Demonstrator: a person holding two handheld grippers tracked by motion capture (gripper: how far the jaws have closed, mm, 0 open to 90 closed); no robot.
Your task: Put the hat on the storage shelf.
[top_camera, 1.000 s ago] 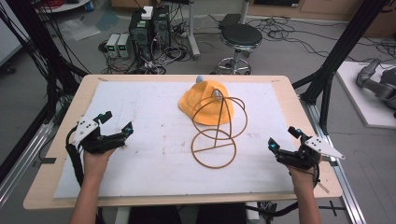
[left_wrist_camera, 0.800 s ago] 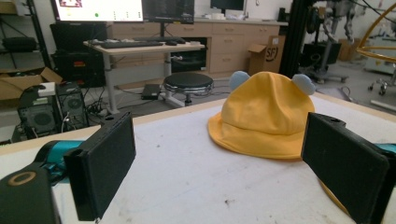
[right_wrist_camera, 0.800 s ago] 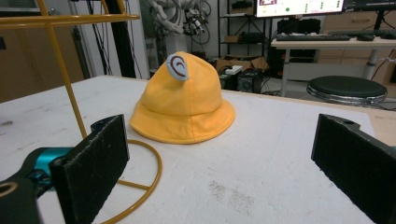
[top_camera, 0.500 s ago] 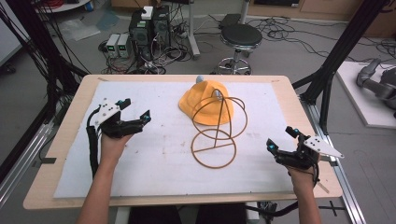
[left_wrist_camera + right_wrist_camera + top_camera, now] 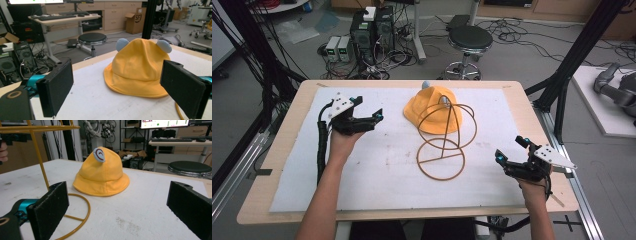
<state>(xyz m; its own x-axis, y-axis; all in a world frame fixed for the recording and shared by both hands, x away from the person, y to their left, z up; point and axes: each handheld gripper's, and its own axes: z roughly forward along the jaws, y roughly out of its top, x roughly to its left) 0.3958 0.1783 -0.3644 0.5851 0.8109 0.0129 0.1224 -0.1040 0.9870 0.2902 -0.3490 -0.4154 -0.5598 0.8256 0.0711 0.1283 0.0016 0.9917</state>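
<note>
A yellow bucket hat (image 5: 432, 111) with two pale blue ears lies on the white mat, far of centre. An orange wire stand (image 5: 442, 159) has its round base flat on the mat just in front of the hat, and its upper ring rises over the hat's near side. My left gripper (image 5: 368, 108) hovers left of the hat, open and holding nothing. In the left gripper view the hat (image 5: 138, 71) lies ahead between the open jaws. My right gripper (image 5: 510, 149) is open near the front right corner. In the right gripper view the hat (image 5: 102, 176) and the stand (image 5: 41, 157) are farther off.
The white mat (image 5: 382, 170) covers most of the wooden table (image 5: 522, 107). Beyond the far edge are a black stool (image 5: 469, 37) and computer towers (image 5: 372, 27) with cables. Black frame posts (image 5: 562, 75) flank the table.
My left gripper has moved from the front left of the table forward and to the right, towards the hat. The right gripper has hardly moved.
</note>
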